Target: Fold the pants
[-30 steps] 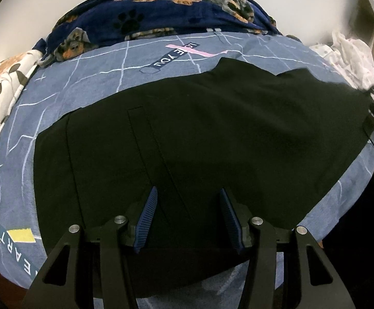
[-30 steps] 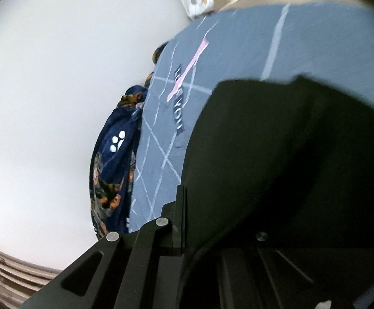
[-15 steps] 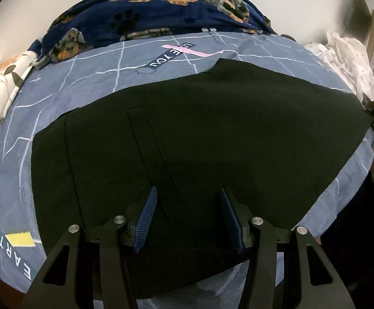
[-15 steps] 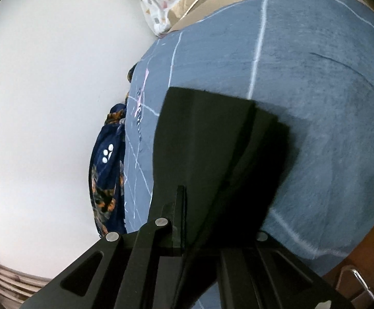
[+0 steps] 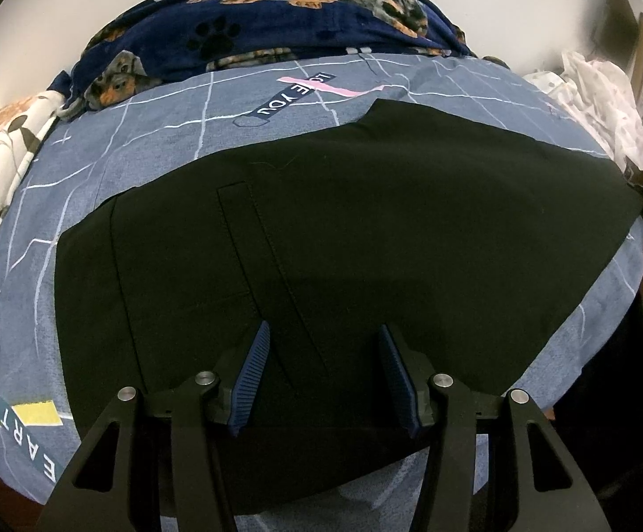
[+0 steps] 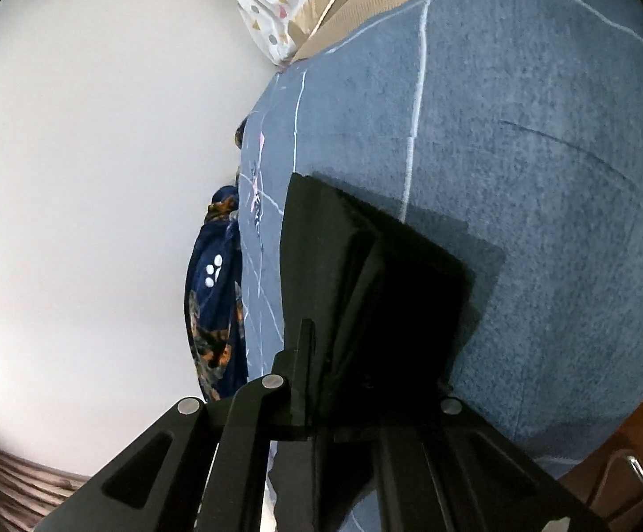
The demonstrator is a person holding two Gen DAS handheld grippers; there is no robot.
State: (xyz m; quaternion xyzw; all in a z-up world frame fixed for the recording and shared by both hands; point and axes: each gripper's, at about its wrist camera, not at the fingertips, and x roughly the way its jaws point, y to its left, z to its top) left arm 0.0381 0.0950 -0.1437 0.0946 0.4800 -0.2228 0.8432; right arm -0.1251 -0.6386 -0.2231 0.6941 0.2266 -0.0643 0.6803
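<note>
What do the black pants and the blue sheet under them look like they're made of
Black pants: probably a smooth woven fabric, matte; they lie flat with crisp stitched seams and no sheen. Blue sheet: seems a cotton-like weave, matte, with a faded, heathered grain and printed white lines.

Pants point(image 5: 365, 230): black woven cloth, matt, smooth, visible stitched seams. Bedsheet point(image 5: 153, 142): blue cotton-like cloth, matt, slightly grainy up close at right of right wrist view. Blanket point(image 5: 277, 22) at top: plush fleece, soft nap. Left gripper point(image 5: 323, 372): matt black plastic arms, shiny metal screw heads, blue ribbed pads point(image 5: 252, 374), probably rubber. Lower left of right wrist view: wood-grain strip point(image 6: 24, 483), blurred, could be laminate. Wall point(image 6: 91, 177): smooth matt white.
</note>
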